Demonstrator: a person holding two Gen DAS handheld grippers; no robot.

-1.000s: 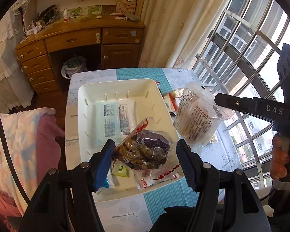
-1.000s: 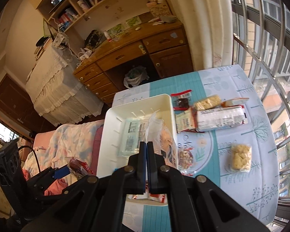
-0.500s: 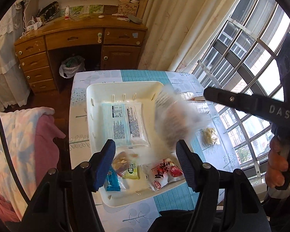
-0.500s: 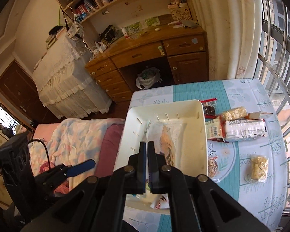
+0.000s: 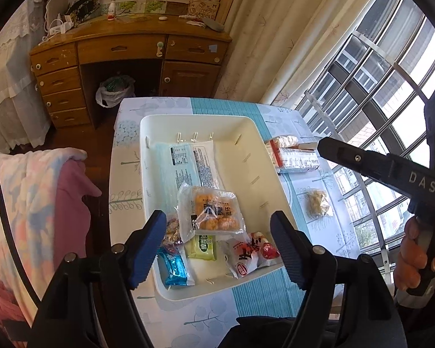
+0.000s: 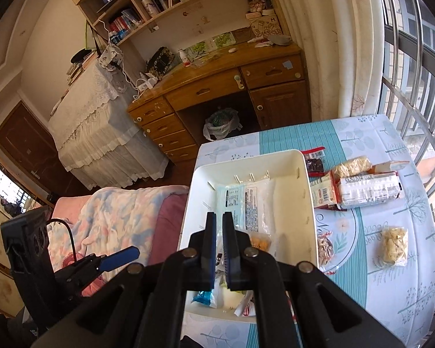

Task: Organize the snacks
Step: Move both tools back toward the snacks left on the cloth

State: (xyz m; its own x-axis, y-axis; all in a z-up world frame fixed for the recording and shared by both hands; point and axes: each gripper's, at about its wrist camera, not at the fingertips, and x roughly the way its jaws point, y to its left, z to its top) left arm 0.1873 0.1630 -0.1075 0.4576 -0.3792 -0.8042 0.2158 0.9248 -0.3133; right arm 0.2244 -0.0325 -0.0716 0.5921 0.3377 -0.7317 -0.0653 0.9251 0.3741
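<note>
The tabletop [image 5: 264,298] carries a white tray [image 5: 271,171] at its left, with loose snack packets to the right. Inside the tray, a long pale packet [image 5: 188,162] lies far, and a clear packet of orange puffs [image 5: 211,211] sits near, over smaller packets. The left gripper [image 5: 219,236] hovers above them, jaws opening, nothing between. The right gripper [image 6: 219,249] has its jaws nearly closed, empty.

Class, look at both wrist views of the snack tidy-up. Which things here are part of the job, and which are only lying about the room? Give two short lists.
Part of the job:
white tray
clear packet of orange snacks in the tray
long white packet on the table
small pale snack bag on the table

Only lying about:
wooden desk
plastic bag under the desk
flowered blanket
</note>
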